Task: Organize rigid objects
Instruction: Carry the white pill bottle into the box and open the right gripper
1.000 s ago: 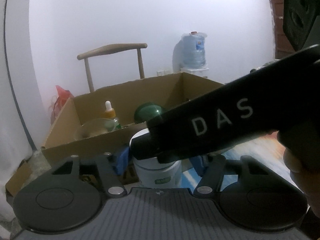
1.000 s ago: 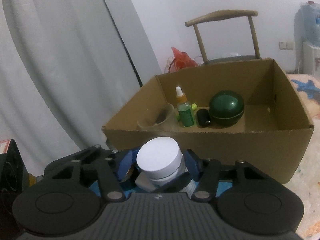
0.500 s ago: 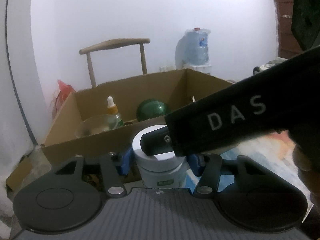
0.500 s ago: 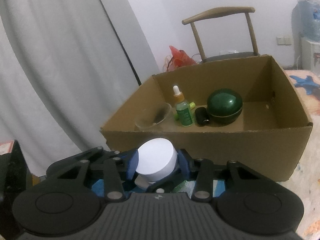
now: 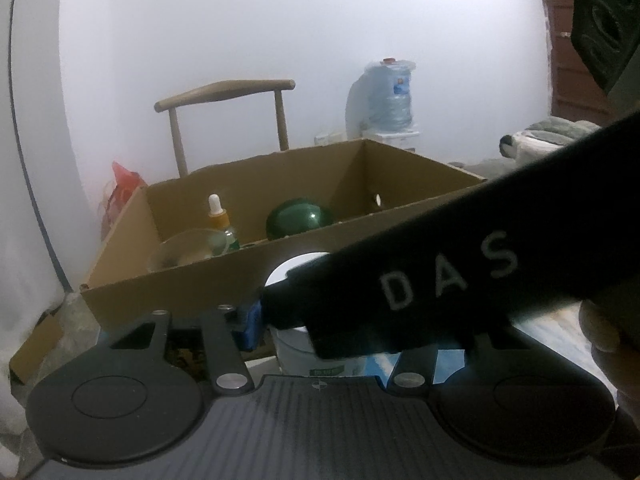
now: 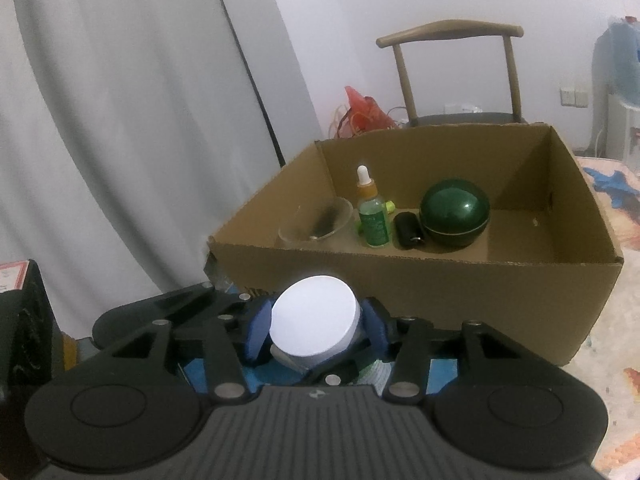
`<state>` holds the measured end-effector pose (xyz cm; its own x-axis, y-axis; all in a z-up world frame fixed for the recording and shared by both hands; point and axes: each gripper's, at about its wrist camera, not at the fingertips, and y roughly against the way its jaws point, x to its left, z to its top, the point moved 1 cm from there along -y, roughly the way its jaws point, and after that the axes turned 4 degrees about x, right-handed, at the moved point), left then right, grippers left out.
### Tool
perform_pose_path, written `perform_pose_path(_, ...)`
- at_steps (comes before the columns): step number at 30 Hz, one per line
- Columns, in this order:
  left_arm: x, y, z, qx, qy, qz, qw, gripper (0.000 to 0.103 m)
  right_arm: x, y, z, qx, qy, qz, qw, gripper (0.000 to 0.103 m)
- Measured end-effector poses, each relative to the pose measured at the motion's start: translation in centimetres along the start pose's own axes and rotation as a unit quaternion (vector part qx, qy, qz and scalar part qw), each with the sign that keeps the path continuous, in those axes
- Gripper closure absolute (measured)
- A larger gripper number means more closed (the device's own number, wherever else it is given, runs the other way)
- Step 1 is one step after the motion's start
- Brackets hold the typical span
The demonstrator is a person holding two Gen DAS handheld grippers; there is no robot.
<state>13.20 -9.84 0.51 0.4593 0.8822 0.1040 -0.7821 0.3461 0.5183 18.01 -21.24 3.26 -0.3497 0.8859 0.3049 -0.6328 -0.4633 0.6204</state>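
Observation:
A white jar [image 6: 314, 328] with a flat white lid stands just in front of the cardboard box [image 6: 440, 300]. Both grippers reach around it. My right gripper [image 6: 316, 330] has its blue pads beside the lid and its jaws are opening, the pads close to the lid but not pressing. My left gripper [image 5: 320, 340] straddles the jar's body [image 5: 296, 348] lower down and its jaws are closing. Its left pad [image 5: 250, 324] is almost at the jar. Its right pad is hidden by the right gripper's black finger [image 5: 420, 284], which crosses the left wrist view.
In the box lie a green domed jar [image 6: 454, 216], a dropper bottle [image 6: 374, 220], a glass bowl [image 6: 316, 224] and a small black item [image 6: 408, 230]. A chair [image 6: 452, 32] and red bag [image 6: 364, 112] stand behind, a curtain [image 6: 120, 120] at the left, a water bottle [image 5: 390, 92] far back.
The right pads pinched in on the lid half a second ago and have spread again. The left pads have drawn closer to the jar. The box and its contents are unmoved.

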Motion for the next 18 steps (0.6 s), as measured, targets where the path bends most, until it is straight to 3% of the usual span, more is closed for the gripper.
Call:
perform_pose_path(9, -0.9, 1.6, 0.6, -0.019, -0.018, 0.007, 0.9996, 0.050, 0.7, 1.4, -0.2, -0.009, 0.032, -0.007, 0.999, 0.047)
perform_pose_path(18, -1.3, 5.0, 4.1, -0.046, -0.040, 0.041, 0.9973, 0.050, 1.8, 4.8, 2.6, -0.028, 0.067, 0.030, 0.997, 0.047)
